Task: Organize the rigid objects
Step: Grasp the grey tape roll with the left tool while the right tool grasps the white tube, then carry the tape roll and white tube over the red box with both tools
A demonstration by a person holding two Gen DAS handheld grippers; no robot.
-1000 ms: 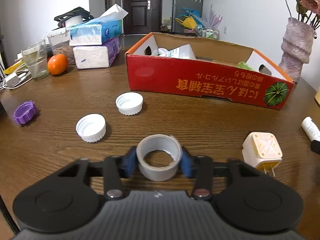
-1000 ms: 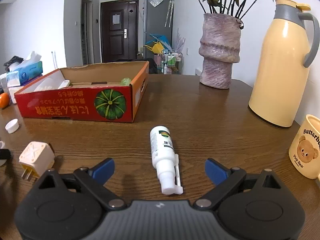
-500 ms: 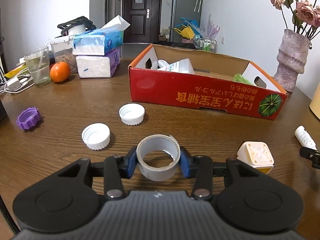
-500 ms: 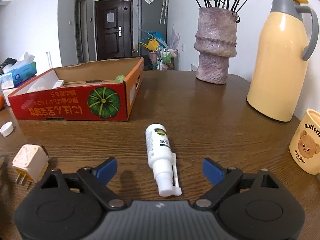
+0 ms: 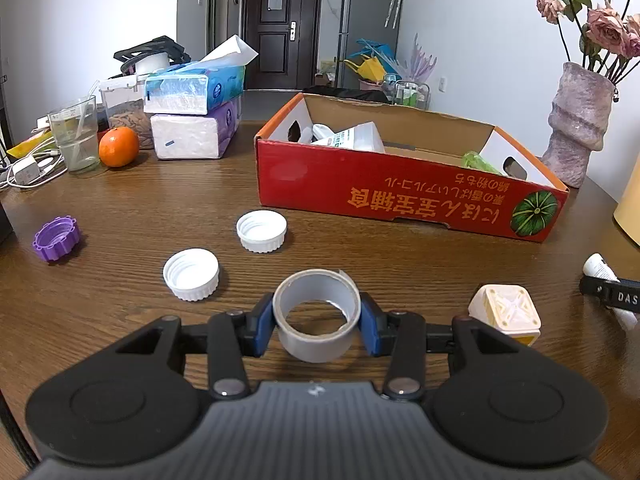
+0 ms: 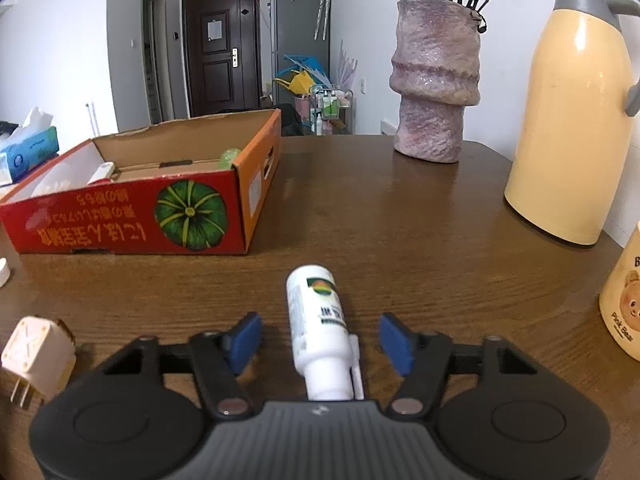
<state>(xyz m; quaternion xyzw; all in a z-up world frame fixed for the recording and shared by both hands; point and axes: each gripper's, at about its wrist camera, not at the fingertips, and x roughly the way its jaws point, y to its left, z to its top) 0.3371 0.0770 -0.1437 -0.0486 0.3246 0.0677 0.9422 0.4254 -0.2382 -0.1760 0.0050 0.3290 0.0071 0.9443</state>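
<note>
We see the left tool (image 5: 317,322) low in the left wrist frame, its blue pads pressed against both sides of a grey tape roll (image 5: 316,314), which it grips just above centre-bottom. Two white caps sit to the upper left of the roll: one (image 5: 191,274) near it, the other (image 5: 261,231) farther up, apart from each other. A purple cap (image 5: 56,238) lies at the left edge. A cream plug adapter (image 5: 505,313) sits at lower right, close to the tool's right link. The red cardboard box (image 5: 400,196) fills the centre right; inside we make out a white bottle and something green, details unclear. Upper left of the frame holds tissue packs (image 5: 192,120), an orange (image 5: 118,146) and a glass (image 5: 76,136).

In the right wrist frame, the right tool (image 6: 320,338) is spread wide, blue pads well clear on either side of a white spray bottle (image 6: 318,320) lying on the desk (image 6: 400,240), nozzle end toward the camera and partly hidden under the tool body. We cannot see any pad touching it. The same plug adapter (image 6: 38,350) shows at lower left, the box (image 6: 132,216) at centre left. A rough pink vase (image 6: 436,80) stands upper centre-right, a cream thermos jug (image 6: 580,120) at right, and a bear mug (image 6: 624,300) at the right edge.
</note>
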